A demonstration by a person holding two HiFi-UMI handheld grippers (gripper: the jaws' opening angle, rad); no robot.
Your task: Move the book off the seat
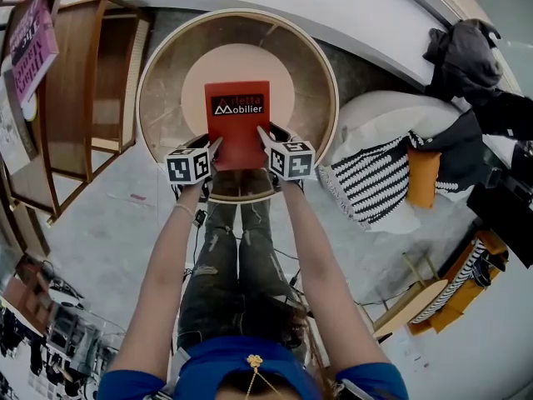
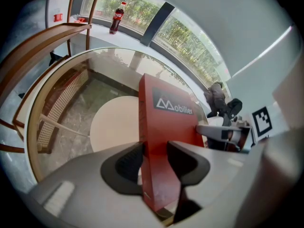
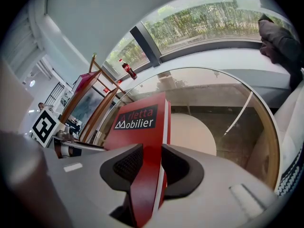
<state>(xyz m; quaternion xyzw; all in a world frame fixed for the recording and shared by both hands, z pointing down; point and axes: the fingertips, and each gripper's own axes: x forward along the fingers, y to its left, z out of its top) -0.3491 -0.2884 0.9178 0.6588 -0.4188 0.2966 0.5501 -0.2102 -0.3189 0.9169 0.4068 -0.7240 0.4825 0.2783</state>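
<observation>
In the head view, you hold the red book point(image 1: 237, 123) with both tongs over the round glass counter point(image 1: 321, 65). Your left tongs point(image 1: 214, 148) pinch the book's near left corner. Your right tongs point(image 1: 265, 134) pinch its near right corner. I cannot tell if the book touches the glass. A wooden shelf point(image 1: 83, 82) stands to the left, and a striped cloth point(image 1: 375, 182) lies to the right.

In the left gripper view, the left tongs point(image 2: 154, 160) are closed on the book point(image 2: 166, 122), one pad on each side. The glass counter point(image 2: 61, 94) lies behind it. A bottle point(image 2: 117, 18) stands far off by the window.

In the right gripper view, the right tongs point(image 3: 151, 163) squeeze the book point(image 3: 142, 146) the same way. The white words on its cover face up.
</observation>
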